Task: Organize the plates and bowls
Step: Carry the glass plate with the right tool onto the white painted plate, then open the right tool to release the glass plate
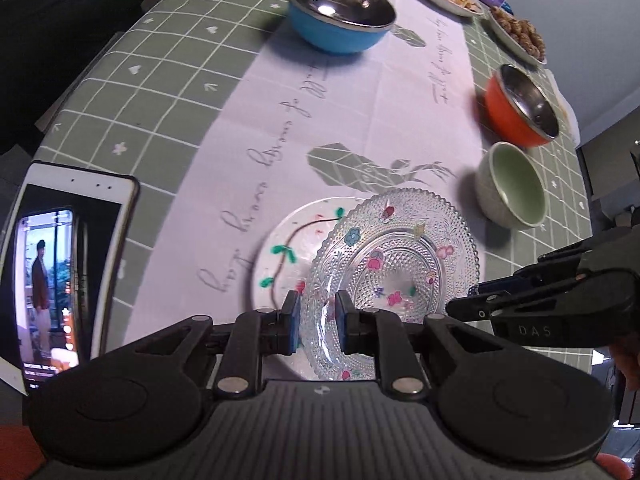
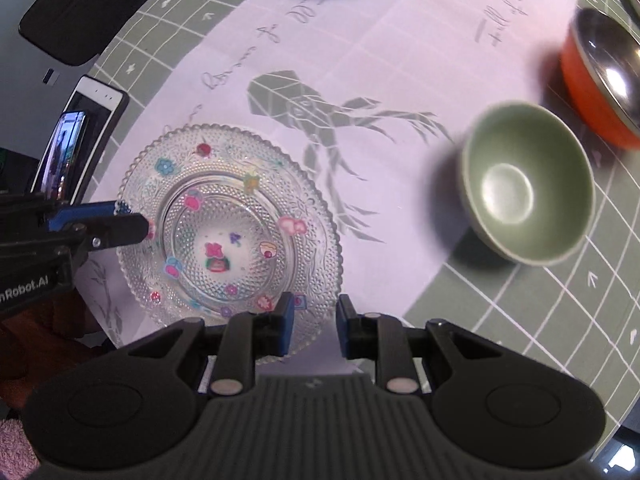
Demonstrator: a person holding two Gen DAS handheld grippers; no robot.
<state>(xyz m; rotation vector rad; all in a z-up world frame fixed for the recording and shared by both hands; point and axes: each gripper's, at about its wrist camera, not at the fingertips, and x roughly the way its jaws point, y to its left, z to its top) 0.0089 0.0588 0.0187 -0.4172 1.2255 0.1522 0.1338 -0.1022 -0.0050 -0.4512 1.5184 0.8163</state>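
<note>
Worktop (image 1: 132, 92): green grid cloth with a pale runner is carrying everything.
Glass plate (image 2: 228, 236): is sitting tilted, overlapping the white painted plate (image 1: 280, 256) — likely being stacked on it.
Left tool (image 1: 316, 322): is clamping the glass plate's near rim.
Right tool (image 2: 314, 326): fingers standing apart, hovering at the plate's edge, gripping nothing.
Doing it well: lowering level and centring over the white plate — releasing only once seated.
Green bowl (image 2: 528, 188): is waiting nearby beside the orange bowl (image 2: 600, 80).

**Where the dishes lie**

In the left wrist view the glass plate (image 1: 394, 256) lies partly on the flat plate (image 1: 280, 248), low in the middle. The small bowl (image 1: 514, 188) is at right, the larger bowl (image 1: 520, 104) above it. The phone (image 1: 68, 264) is at left.
</note>
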